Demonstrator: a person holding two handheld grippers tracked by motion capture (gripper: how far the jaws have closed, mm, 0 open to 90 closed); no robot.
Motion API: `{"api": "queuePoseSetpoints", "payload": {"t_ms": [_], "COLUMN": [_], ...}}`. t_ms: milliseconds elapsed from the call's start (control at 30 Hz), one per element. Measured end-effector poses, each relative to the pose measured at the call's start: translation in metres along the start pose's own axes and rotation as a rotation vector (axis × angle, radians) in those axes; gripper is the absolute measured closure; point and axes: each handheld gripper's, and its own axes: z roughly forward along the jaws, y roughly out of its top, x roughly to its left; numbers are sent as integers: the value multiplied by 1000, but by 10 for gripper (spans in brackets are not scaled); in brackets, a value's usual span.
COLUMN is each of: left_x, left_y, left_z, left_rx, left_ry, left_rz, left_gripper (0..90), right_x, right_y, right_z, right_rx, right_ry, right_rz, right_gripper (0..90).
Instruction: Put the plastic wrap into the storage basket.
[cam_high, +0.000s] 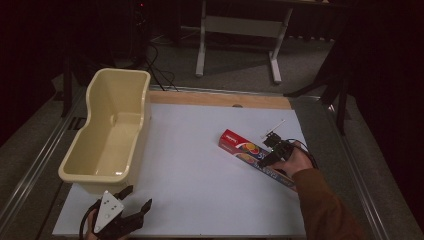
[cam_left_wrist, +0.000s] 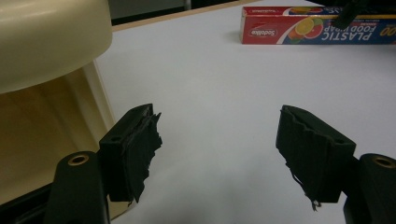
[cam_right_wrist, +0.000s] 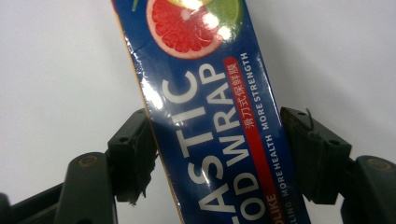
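Note:
A long blue and red plastic food wrap box (cam_high: 240, 149) lies slantwise on the white table sheet (cam_high: 200, 185), right of centre. My right gripper (cam_high: 266, 158) comes down on the box's near half. In the right gripper view both black pads (cam_right_wrist: 135, 154) touch the long sides of the box (cam_right_wrist: 210, 107). My left gripper (cam_high: 137, 197) rests at the front left corner of the sheet, jaws wide apart with nothing between them (cam_left_wrist: 217, 140). The box (cam_left_wrist: 317, 30) shows far off in the left gripper view.
A cream plastic tub (cam_high: 142, 120) stands along the left edge of the sheet, its near end beside my left gripper (cam_left_wrist: 46, 42). A wooden strip (cam_high: 220, 99) borders the far edge. Desk legs (cam_high: 201, 50) and cables lie on the floor beyond.

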Motion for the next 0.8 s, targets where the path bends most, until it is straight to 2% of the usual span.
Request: {"api": "queuePoseSetpoints", "payload": {"t_ms": [67,133,167,233,367,400,433,500,567,667,733,767,800], "left_x": [0,0,0,0,-1,-1,-1,-1,0,0,-1,-1,-1], "left_y": [0,0,0,0,0,0,0,0,0,0,0,0,0], "left_z": [0,0,0,0,1,1,0,0,0,0,0,0,0], "left_rx": [-1,-1,-2,-1,0,0,0,0,-2,-1,-2,-2,-3], "left_ry": [1,1,1,0,-1,-1,-1,-1,-2,-3,-3,-3,-2], "left_rz": [-1,0,0,0,2,2,1,0,0,-1,1,1,0], "left_gripper": [290,290,290,290,290,290,290,290,290,290,290,290,290], "right_x": [3,4,8,13,14,14,13,11,12,13,15,15,16], "right_y": [1,1,1,-1,-4,-4,-4,-4,-3,-2,1,1,3], "right_z": [0,0,0,0,0,0,0,1,2,4,7,7,9], "right_rx": [16,17,16,-8,-55,-55,-54,-42,-29,-17,17,17,44], "right_ry": [24,33,31,3,-10,-10,3,17,7,-2,-9,-9,-25], "right_rz": [36,43,26,-51,-201,-201,-230,-247,-288,-301,-306,-306,-318], "right_gripper": [320,324,334,348,369,369,366,359,350,347,340,340,353]}}
